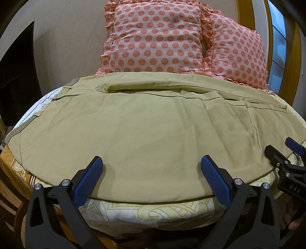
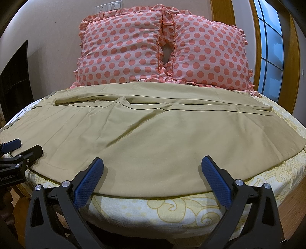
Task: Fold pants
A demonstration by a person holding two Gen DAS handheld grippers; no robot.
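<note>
Khaki pants [image 1: 145,134] lie spread flat across a bed [image 1: 145,212] covered by a yellow patterned sheet, the waistband with belt loops toward the left, the legs running to the right. The upper leg is folded lengthwise over the lower one along the far side, and the near edge of the cloth follows the bed's front edge.

Left wrist view: the left gripper [image 1: 152,173] hangs over the near hem, its blue-padded fingers spread wide with nothing between them. At the right margin the right gripper [image 1: 281,147] shows from the side above the cloth's edge, also parted and empty. This view alone shows the belt loops [image 1: 37,114] and the waistband's grey-green edge [image 1: 17,132] clearly, and a dark screen [image 1: 17,76] against the left wall.

Right wrist view: the right gripper [image 2: 153,173] is splayed apart over the near hem, gripping nothing. The left gripper [image 2: 23,148] appears at the left margin, fingers apart, just above the cloth. Only here do the leg ends [image 2: 286,149] near the bed's right side and the wall switches [image 2: 111,6] above the pillows show.

Both views: two pink polka-dot pillows [image 2: 122,51] stand side by side against the wall beyond the pants, and a wood-framed window [image 2: 271,49] lies to the right.
</note>
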